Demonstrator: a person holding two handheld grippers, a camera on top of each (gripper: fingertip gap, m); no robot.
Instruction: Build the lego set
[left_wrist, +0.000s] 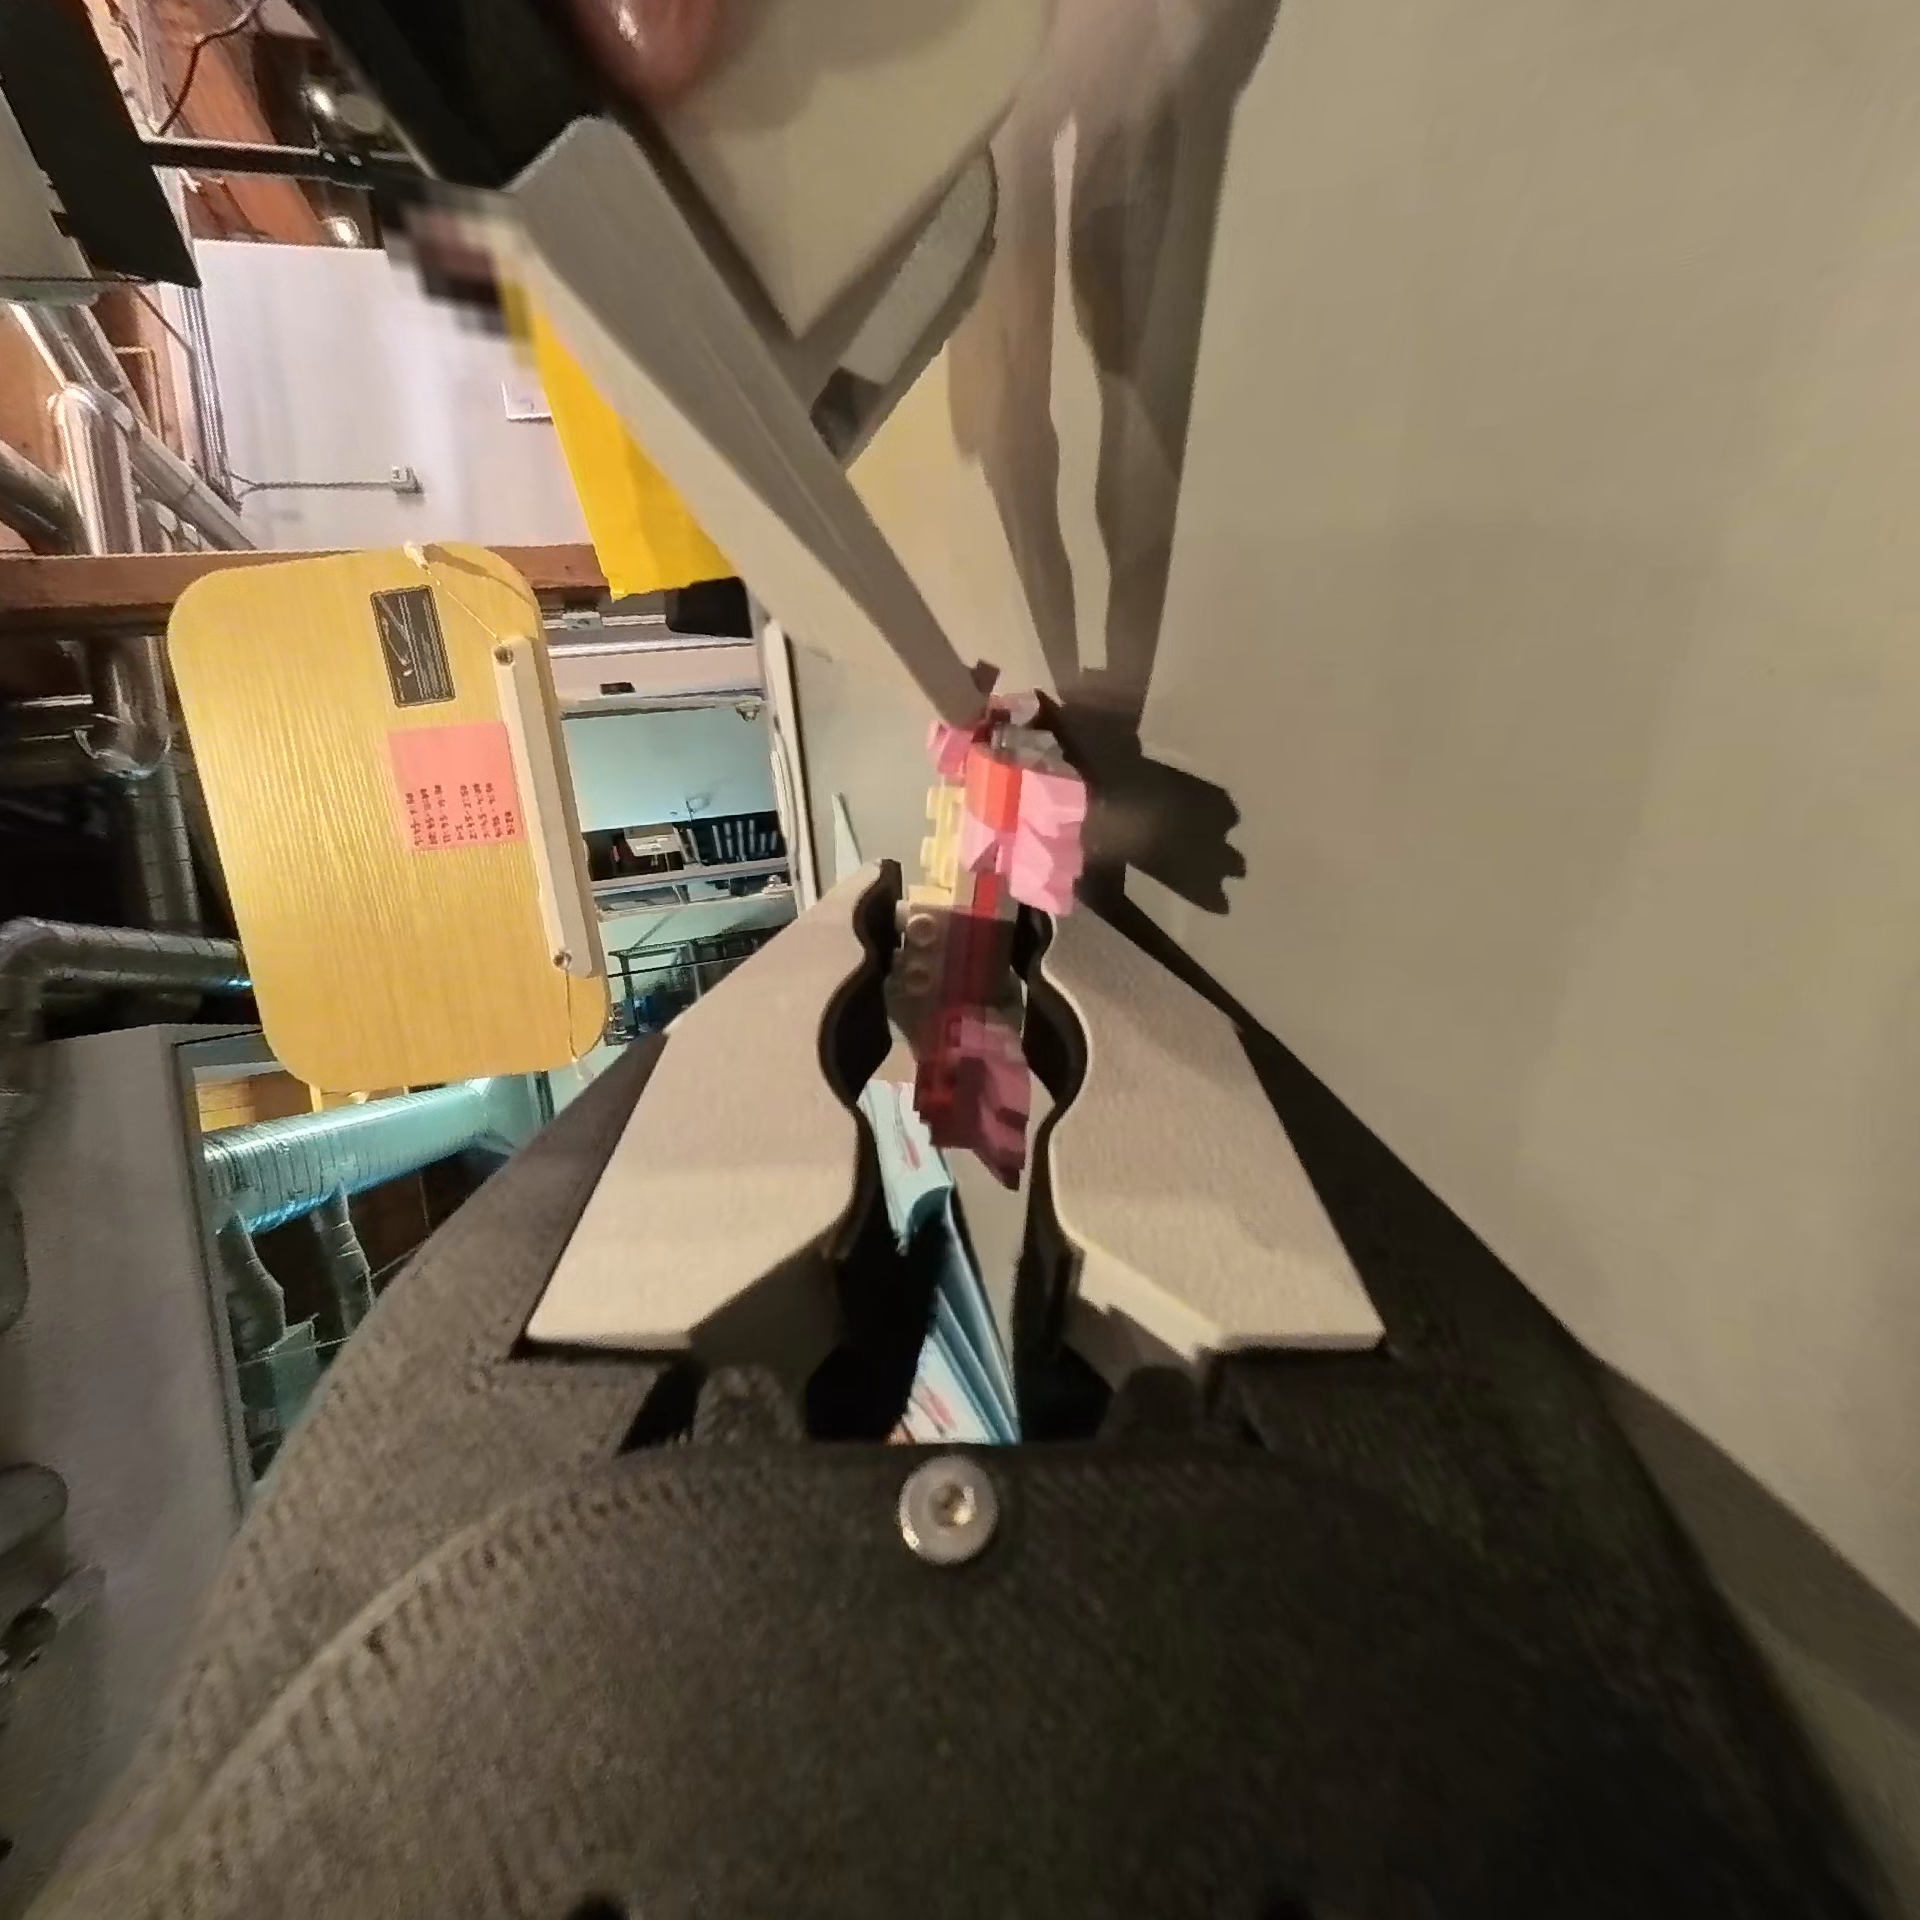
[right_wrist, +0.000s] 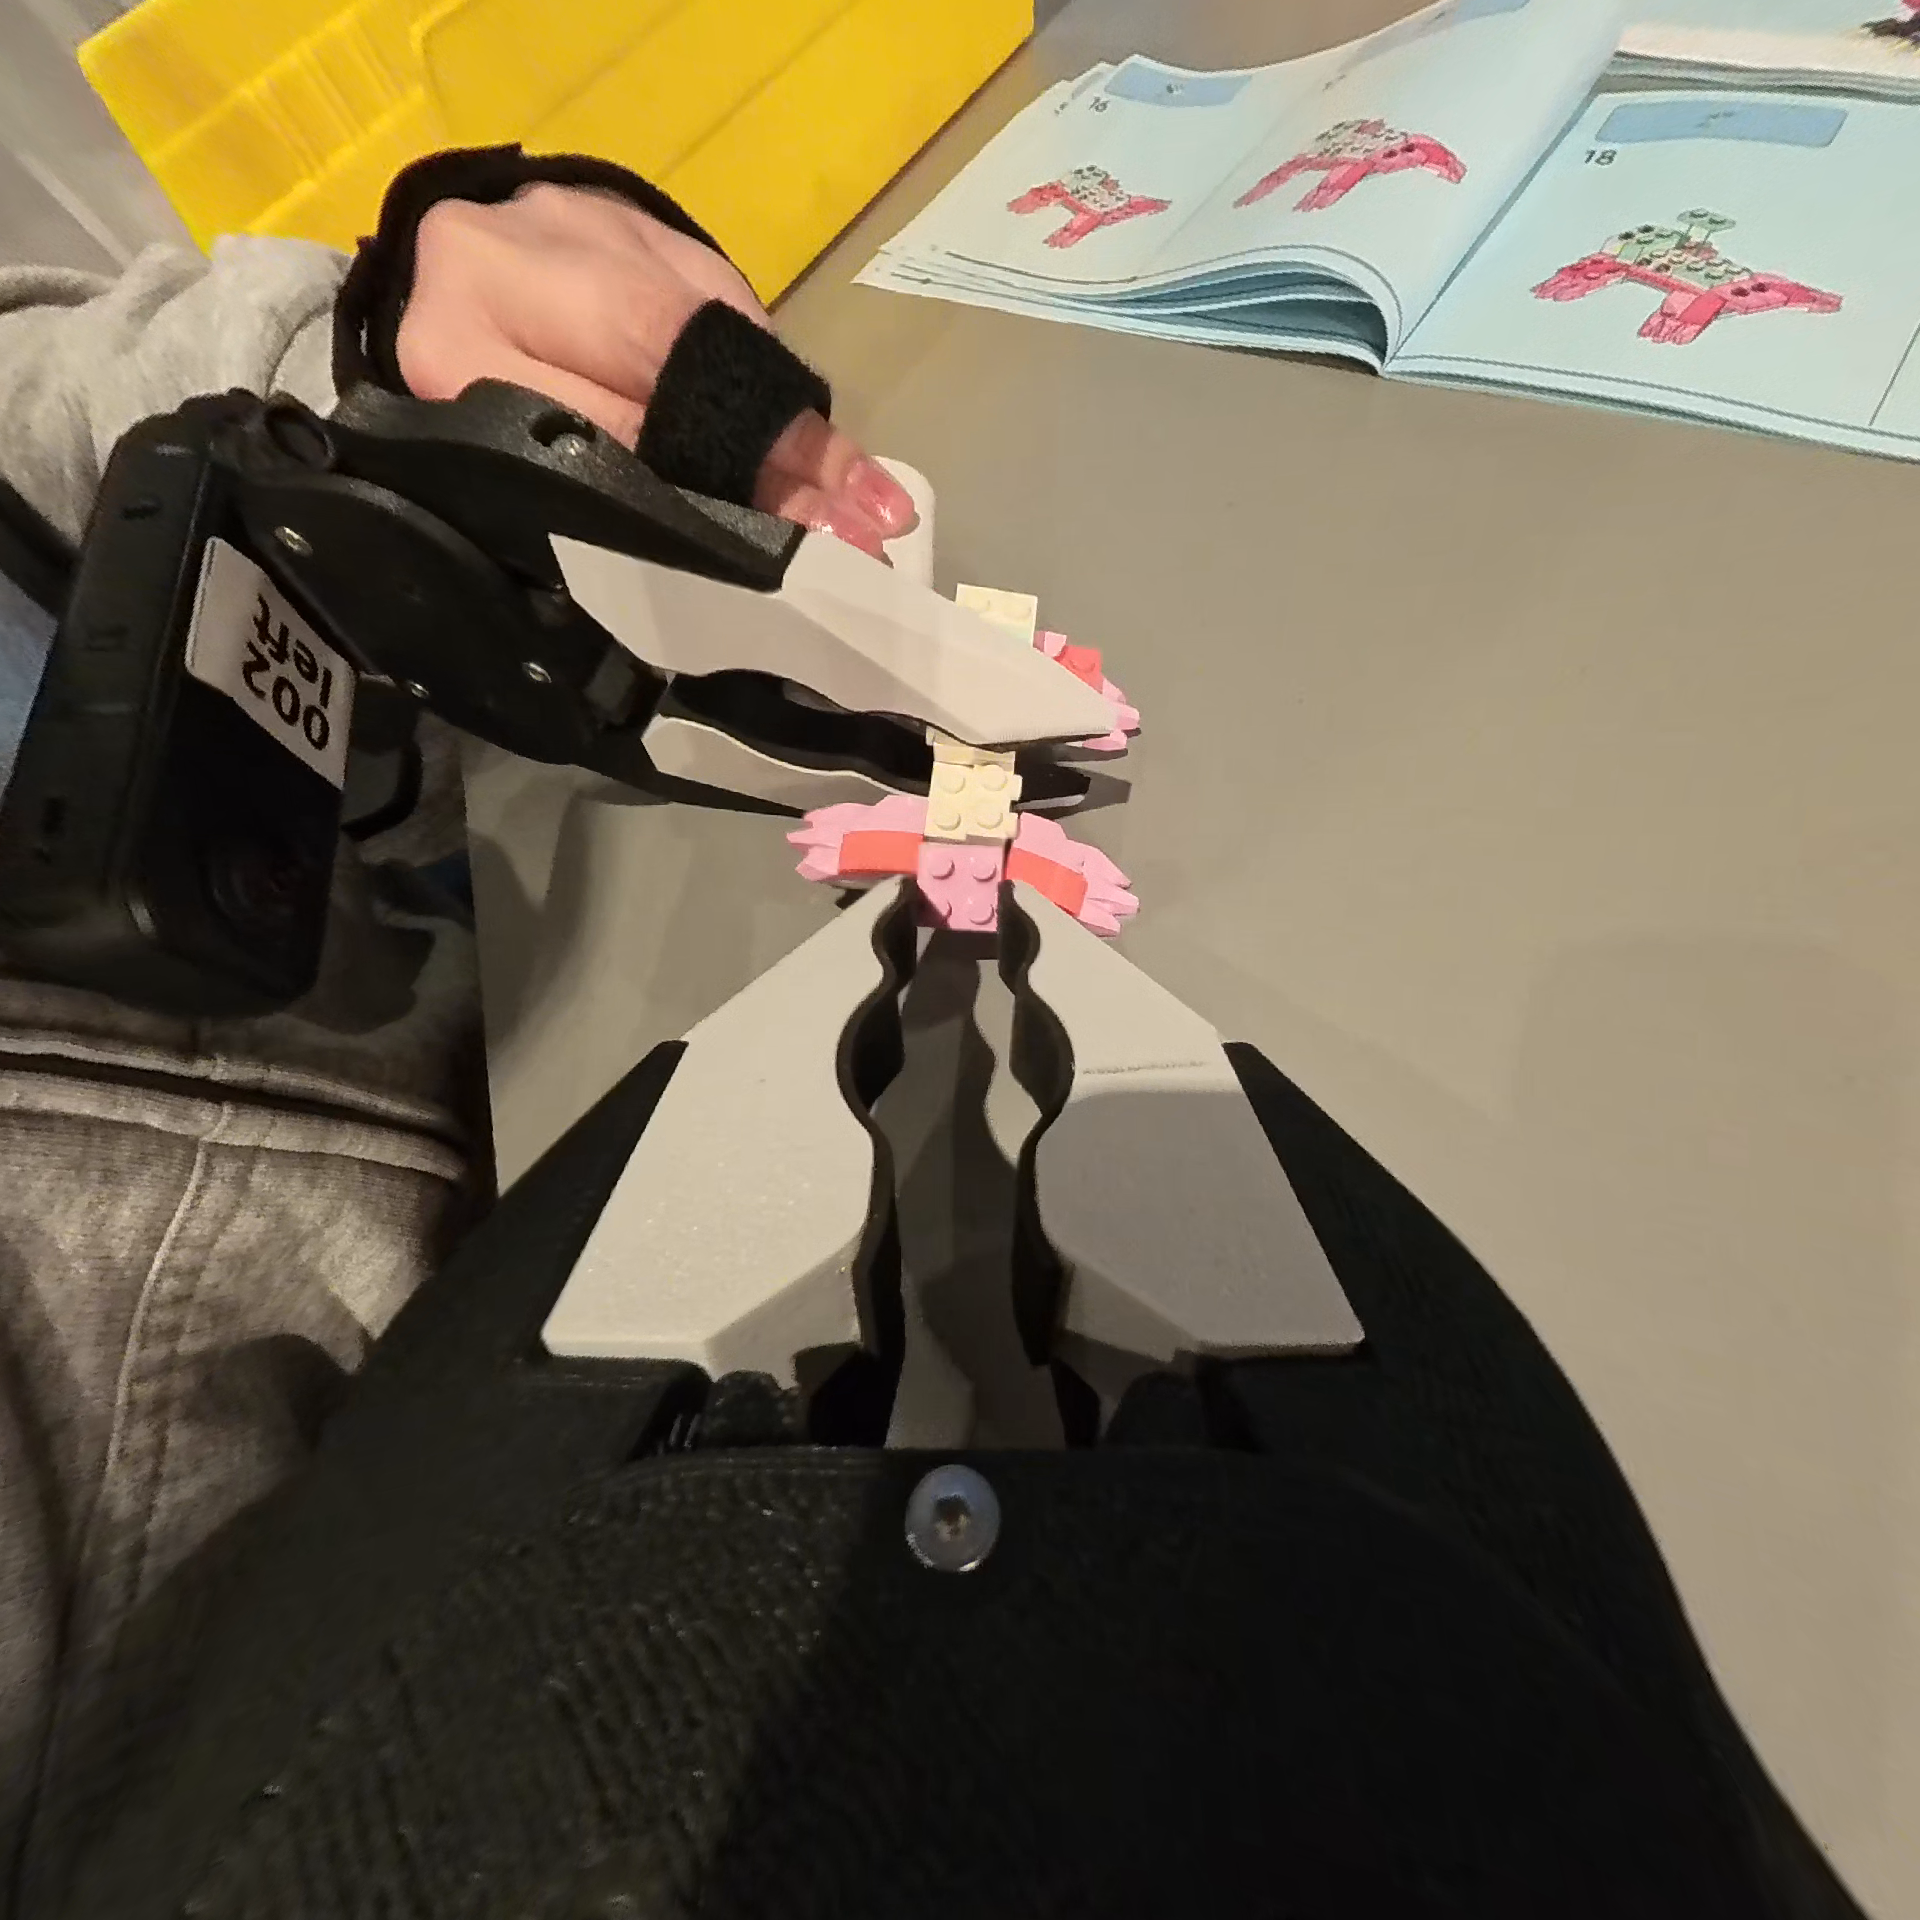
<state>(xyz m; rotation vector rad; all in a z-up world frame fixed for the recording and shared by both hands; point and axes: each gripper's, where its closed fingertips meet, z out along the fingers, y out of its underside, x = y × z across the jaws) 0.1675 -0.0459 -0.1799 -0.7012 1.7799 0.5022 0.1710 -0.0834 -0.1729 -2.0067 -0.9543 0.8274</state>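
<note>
Black ribbed gripper bodies, pale grey fingers (right_wrist: 727, 1164), grey hoodie sleeve (right_wrist: 125, 332)

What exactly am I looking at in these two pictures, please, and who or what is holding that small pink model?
There is no robot here. A person holds a hand-operated black-and-grey gripper in each hand, and each carries a camera looking forward along its jaws.

The left wrist view looks along the left gripper; it is tilted and blurred. The right wrist view looks along the right gripper, and also shows the person's left hand working the left gripper.

Both grippers are shut on the same small pink, red and cream brick model, held above the grey table from opposite ends.

On the table lie an open pale-blue instruction booklet and a yellow plastic tray.
</note>
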